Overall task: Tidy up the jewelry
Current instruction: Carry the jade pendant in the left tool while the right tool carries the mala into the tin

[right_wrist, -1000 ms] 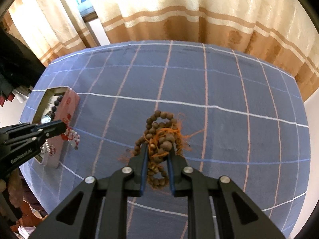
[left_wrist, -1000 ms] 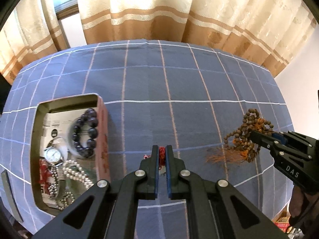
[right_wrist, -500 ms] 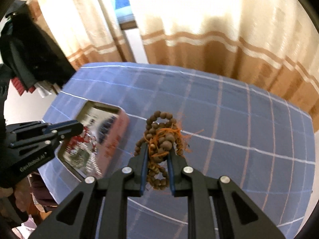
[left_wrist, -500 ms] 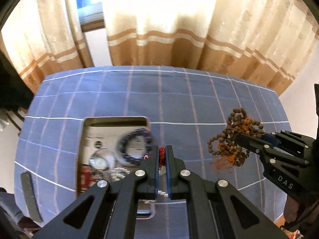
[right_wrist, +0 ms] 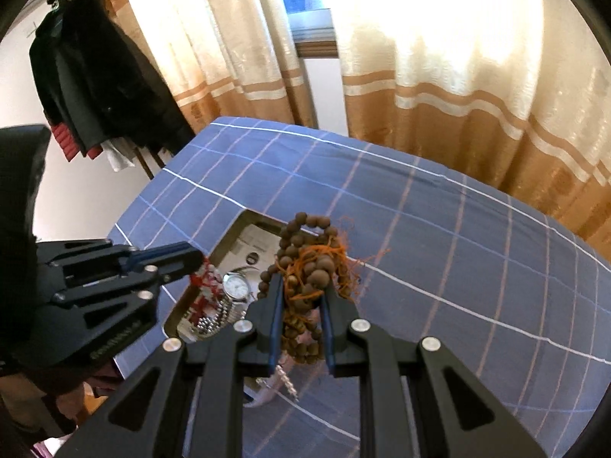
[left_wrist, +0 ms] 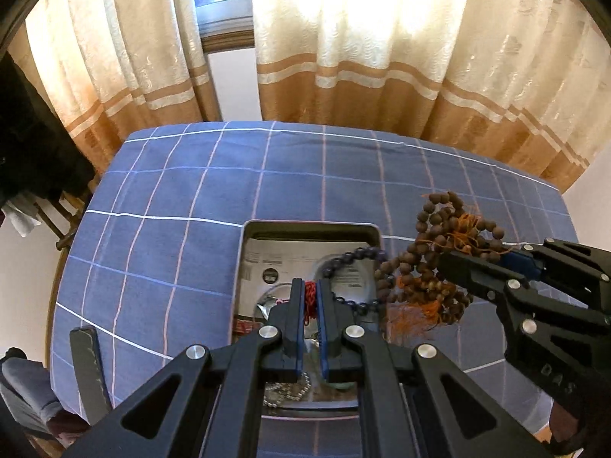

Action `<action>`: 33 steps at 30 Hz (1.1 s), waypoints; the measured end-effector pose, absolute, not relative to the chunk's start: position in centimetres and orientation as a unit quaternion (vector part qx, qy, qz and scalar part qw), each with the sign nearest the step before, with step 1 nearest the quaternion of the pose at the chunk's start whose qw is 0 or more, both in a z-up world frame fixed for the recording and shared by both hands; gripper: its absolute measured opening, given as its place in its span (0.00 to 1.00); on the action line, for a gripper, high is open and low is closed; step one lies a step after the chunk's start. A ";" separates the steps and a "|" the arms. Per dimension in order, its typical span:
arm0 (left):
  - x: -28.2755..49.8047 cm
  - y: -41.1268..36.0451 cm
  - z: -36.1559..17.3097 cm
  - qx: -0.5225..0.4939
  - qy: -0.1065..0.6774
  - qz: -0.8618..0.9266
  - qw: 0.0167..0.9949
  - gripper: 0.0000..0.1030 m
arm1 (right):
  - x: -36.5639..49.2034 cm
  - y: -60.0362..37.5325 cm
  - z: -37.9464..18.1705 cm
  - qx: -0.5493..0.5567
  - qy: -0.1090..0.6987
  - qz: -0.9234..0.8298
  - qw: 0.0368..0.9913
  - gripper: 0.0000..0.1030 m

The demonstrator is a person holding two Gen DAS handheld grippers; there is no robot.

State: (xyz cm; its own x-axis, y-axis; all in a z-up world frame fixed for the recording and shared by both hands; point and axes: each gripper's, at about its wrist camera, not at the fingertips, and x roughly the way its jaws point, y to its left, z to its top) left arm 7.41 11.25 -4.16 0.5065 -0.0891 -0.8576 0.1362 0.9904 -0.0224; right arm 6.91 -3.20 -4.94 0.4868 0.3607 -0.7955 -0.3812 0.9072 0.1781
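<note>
Jewelry is mostly gathered already: the open metal tin (left_wrist: 240, 267) on the blue checked tablecloth (left_wrist: 183, 198) holds a dark bead bracelet (left_wrist: 353, 257), a wristwatch (right_wrist: 236, 287) and a silver ball chain (left_wrist: 284, 391). Two pieces remain out of it, both in the air above the tin. The right gripper (right_wrist: 301, 301) is clamped on a tangled brown bead necklace (right_wrist: 309, 267) with orange threads, hanging over the tin's right edge. The left gripper (left_wrist: 311, 305) is pinched nearly closed on a small red and white trinket (right_wrist: 204, 276). By my judgement, only lowering and releasing these two is left. The two grippers sit close together over one small tin, so they could crowd each other, and loose threads may snag. Curtains (left_wrist: 343, 57) and a hanging coat (right_wrist: 95, 68) stand well apart.
</note>
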 end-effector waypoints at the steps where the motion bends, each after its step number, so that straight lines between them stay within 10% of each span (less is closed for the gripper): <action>1: 7.7 11.4 -4.4 0.025 0.493 -0.064 0.867 0.05 | 7.0 -2.8 -5.0 -0.013 0.459 0.217 0.862 0.19; 24: 10.4 12.2 -9.9 0.014 0.541 -0.070 0.838 0.05 | 9.5 0.0 -11.1 -0.055 0.513 0.203 0.832 0.20; 29: 10.3 12.8 -10.0 -0.013 0.549 -0.061 0.833 0.07 | 9.5 -0.2 -11.2 -0.052 0.521 0.201 0.828 0.46; 33: 9.7 13.2 -8.9 -0.020 0.539 -0.046 0.841 0.57 | 9.1 -0.5 -10.9 -0.053 0.524 0.198 0.827 0.48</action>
State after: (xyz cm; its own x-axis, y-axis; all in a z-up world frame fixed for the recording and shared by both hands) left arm 9.66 13.18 -8.94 0.4150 -0.0998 -0.9044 0.0559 0.9949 -0.0841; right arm 9.05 -0.50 -10.90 0.3726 0.2726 -0.8871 -0.3839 0.9156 0.1201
